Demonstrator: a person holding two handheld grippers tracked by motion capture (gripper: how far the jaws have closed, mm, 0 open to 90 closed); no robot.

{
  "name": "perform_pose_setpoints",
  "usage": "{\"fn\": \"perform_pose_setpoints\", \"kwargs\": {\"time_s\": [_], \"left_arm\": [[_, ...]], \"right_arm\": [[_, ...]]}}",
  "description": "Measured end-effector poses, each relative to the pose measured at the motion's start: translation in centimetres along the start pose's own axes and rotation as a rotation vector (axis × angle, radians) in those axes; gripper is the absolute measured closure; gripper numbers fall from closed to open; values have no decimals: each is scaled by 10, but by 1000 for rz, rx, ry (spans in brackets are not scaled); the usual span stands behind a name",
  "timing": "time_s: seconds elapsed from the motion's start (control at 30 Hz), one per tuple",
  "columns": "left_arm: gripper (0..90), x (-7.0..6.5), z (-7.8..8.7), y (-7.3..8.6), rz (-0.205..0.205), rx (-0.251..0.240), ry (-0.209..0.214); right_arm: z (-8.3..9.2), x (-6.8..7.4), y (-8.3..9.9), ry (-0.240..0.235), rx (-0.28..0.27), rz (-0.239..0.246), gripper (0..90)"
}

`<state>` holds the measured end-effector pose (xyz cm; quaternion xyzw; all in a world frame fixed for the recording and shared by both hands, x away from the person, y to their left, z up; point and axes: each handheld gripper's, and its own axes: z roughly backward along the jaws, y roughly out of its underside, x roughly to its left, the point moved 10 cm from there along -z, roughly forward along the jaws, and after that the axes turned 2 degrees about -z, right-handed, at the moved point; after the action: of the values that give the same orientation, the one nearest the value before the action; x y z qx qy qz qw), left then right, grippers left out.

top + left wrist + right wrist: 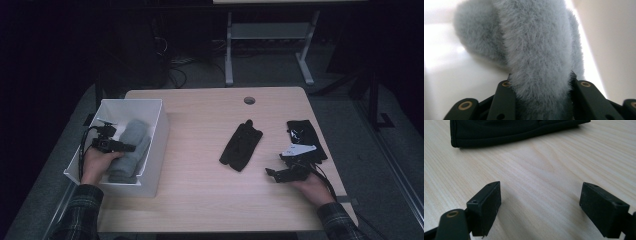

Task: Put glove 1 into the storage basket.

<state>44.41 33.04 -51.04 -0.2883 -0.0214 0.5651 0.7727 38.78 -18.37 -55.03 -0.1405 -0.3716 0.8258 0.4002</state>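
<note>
You had the grey fur (536, 50) in the bin (157, 145), with bare table (200, 200) open mid-desk.
Your left gripper (125, 147) sat inside the white bin near the table's left edge, jaws hugging the fur on both sides. Your right gripper (272, 173) rested low near the right edge, jaws wide apart on nothing, one black glove (241, 145) just ahead and another (305, 135) behind it.

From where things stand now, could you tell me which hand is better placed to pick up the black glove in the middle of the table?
The right. The right gripper rests on the table with jaws open and empty, facing the black glove close by. The left gripper is down in the white box, its jaws around the grey fluffy item.
</note>
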Motion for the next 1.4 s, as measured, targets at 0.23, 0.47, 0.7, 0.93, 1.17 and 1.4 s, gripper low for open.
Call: {"fn": "perform_pose_setpoints", "kwargs": {"time_s": [0.23, 0.47, 0.7, 0.93, 1.17, 1.4], "left_arm": [[512, 2, 1, -2, 15, -13, -4], [300, -4, 12, -15, -14, -38, -93], [227, -17, 38, -36, -71, -102, -120], [219, -41, 57, -53, -117, -158, -72], [194, -80, 65, -65, -194, -185, -25], [161, -130, 66, -77, -283, -213, 31]], "right_arm": [[0, 0, 0, 0, 0, 0, 175], [0, 0, 0, 0, 0, 0, 175], [0, 0, 0, 0, 0, 0, 175], [0, 0, 0, 0, 0, 0, 175], [0, 0, 0, 0, 0, 0, 175], [0, 0, 0, 0, 0, 0, 175]]}}
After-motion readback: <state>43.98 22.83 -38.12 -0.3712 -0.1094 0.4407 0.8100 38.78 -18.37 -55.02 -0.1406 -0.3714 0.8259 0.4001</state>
